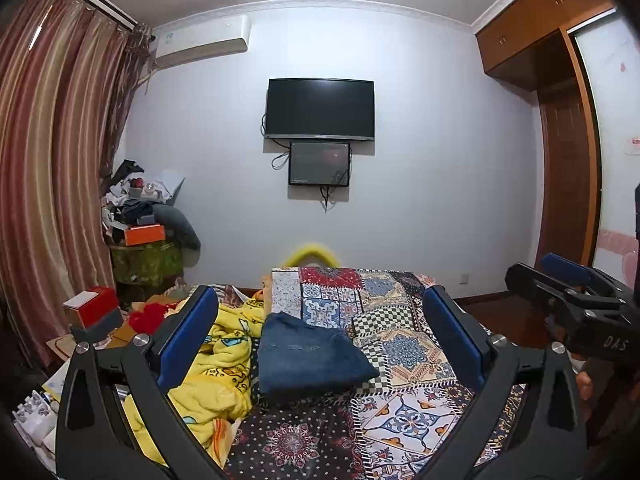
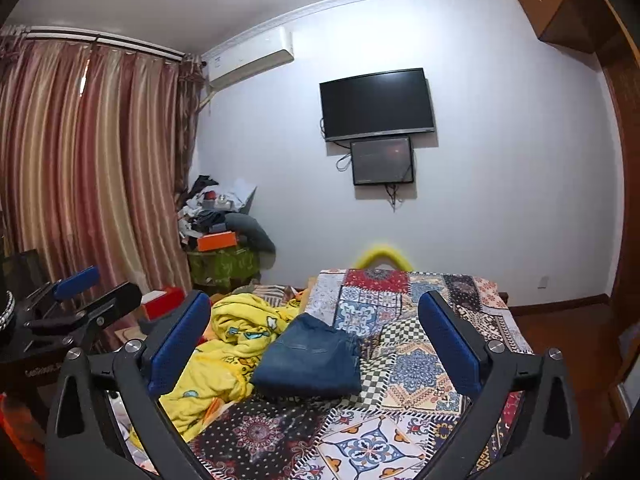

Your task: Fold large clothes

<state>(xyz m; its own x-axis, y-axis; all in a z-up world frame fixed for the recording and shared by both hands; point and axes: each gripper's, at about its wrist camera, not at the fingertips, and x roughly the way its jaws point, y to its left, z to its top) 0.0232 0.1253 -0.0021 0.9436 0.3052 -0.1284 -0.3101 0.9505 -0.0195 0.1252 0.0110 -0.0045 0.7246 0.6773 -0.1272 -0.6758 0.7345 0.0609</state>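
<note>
A folded pair of blue jeans (image 1: 308,356) lies on the patchwork bedspread (image 1: 400,412) in the middle of the bed; it also shows in the right wrist view (image 2: 310,358). My left gripper (image 1: 324,332) is open and empty, held above the bed, short of the jeans. My right gripper (image 2: 316,336) is open and empty too, at about the same height. The right gripper shows at the right edge of the left wrist view (image 1: 568,292); the left gripper shows at the left edge of the right wrist view (image 2: 80,300).
A crumpled yellow cartoon blanket (image 1: 216,372) lies left of the jeans. A red box (image 1: 94,304) and clutter sit beside the bed on the left. A piled table (image 1: 144,232) stands by the striped curtains (image 1: 48,168). A TV (image 1: 320,109) hangs on the far wall.
</note>
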